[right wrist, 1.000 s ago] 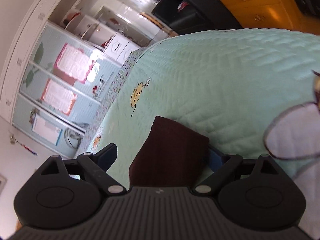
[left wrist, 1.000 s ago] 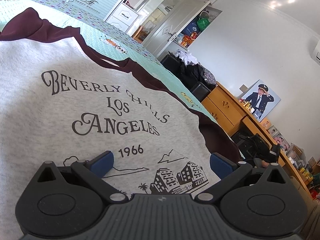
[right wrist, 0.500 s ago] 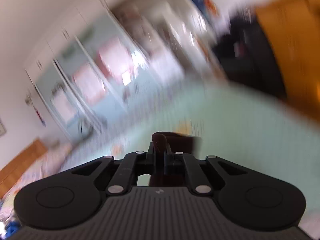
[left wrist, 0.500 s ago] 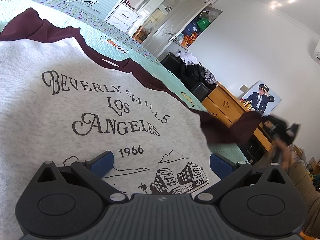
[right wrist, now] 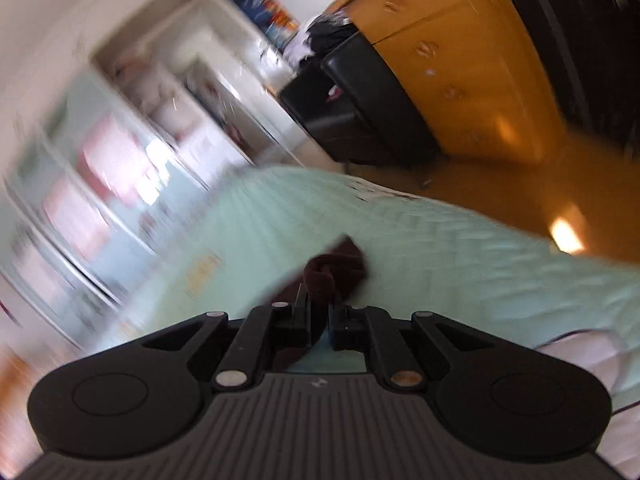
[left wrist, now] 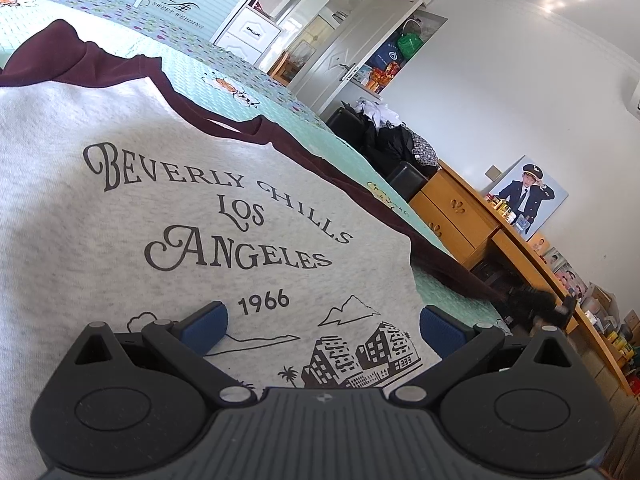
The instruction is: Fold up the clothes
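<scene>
A: How will it handle, the grey marl sweatshirt with dark maroon sleeves and a printed chest (left wrist: 168,184)?

B: Soft, limp and light, I judge. It lies face up on the mint-green quilted bedspread (left wrist: 352,168), body spread over the middle of the bed, and it will drape and drag, not hold a shape. Best taken at an edge: a cuff, a hem or a shoulder seam.

A: And the grippers?

B: The right gripper (right wrist: 320,312) is clamped tight on the bunched maroon sleeve cuff (right wrist: 334,270), near the bed's far side edge; its view is blurred. In the left wrist view that maroon sleeve (left wrist: 444,268) runs out taut from the shoulder to the gripper. The left gripper (left wrist: 322,322) hovers over the printed chest, jaws spread wide, blue pads (left wrist: 206,322) apart and gripping nothing.

A: Anything in the way?

B: Nothing on the bed itself that I can see. Beyond its far edge stand a black leather ottoman heaped with clothes (right wrist: 352,100), a honey-coloured wooden dresser (left wrist: 452,208) and white wardrobes (left wrist: 320,40), all well apart from the garment. The risk I see is the sleeve slipping, or the body dragging along with it.
</scene>
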A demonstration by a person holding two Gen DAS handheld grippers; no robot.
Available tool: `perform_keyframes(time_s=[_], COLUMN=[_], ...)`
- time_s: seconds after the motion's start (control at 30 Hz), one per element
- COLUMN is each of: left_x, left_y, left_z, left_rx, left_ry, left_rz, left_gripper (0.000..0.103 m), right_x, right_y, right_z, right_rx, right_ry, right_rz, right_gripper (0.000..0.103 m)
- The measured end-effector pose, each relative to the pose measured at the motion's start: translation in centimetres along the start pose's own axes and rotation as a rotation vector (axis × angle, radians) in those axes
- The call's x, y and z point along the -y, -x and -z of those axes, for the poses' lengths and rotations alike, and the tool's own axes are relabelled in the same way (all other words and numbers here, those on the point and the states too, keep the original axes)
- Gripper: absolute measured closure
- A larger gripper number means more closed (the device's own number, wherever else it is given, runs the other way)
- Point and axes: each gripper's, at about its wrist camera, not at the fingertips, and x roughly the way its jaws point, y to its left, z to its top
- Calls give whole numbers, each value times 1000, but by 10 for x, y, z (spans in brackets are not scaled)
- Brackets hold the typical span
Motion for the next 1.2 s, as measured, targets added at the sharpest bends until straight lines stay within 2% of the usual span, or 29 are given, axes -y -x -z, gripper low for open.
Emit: perform_keyframes(time_s=[0.13,0.23,0.3,0.37,0.43,0.5,0.57,0.6,0.63,0.67,0.7,0.77,0.83,0.9,0.97,1.03,1.07,1.2], left_x=[0,1,2,2,1,0,-2,-2,-3,-3,-3,-3,-4,-3,-3,-2,-2,-3], left_y=[1,0,1,1,1,2,3,3,3,4,4,5,5,6,5,6,6,5], left_z=[0,1,1,1,1,1,1,1,1,1,0,0,-1,-1,-2,-2,-2,-1], left_rx=[1,0,0,2,4,5,6,6,6,5,5,4,4,3,4,4,4,8], left_ry=[-1,-3,-3,-2,0,2,4,5,6,6,6,5,5,5,5,4,4,9], left_rz=[-3,-6,-7,-5,-2,-1,2,3,3,3,2,2,2,2,1,1,1,7], left_gripper=[1,1,1,1,1,1,1,1,1,1,1,1,1,1,1,1,1,1], right_x=[-60,-133,-174,-191,-173,-132,-72,-41,-10,17,39,61,56,32,-10,-58,-81,-171], right_y=[-13,-16,-6,2,12,19,21,20,21,27,40,70,90,96,83,52,32,-50], right_z=[-39,-67,-83,-94,-94,-86,-65,-52,-39,-27,-18,-13,-16,-21,-21,-12,-3,43], right_rx=[39,70,105,132,149,146,96,45,-13,-47,-44,20,82,106,64,-75,-144,-403], right_ry=[-56,13,115,180,202,205,206,182,133,70,6,-68,-32,68,217,351,414,661], right_rz=[-222,-382,-441,-447,-404,-314,-115,9,127,229,284,294,320,248,106,-79,-149,-378], right_gripper=[95,95,95,95,95,95,94,90,85,85,85,85,80,76,66,31,28,28])
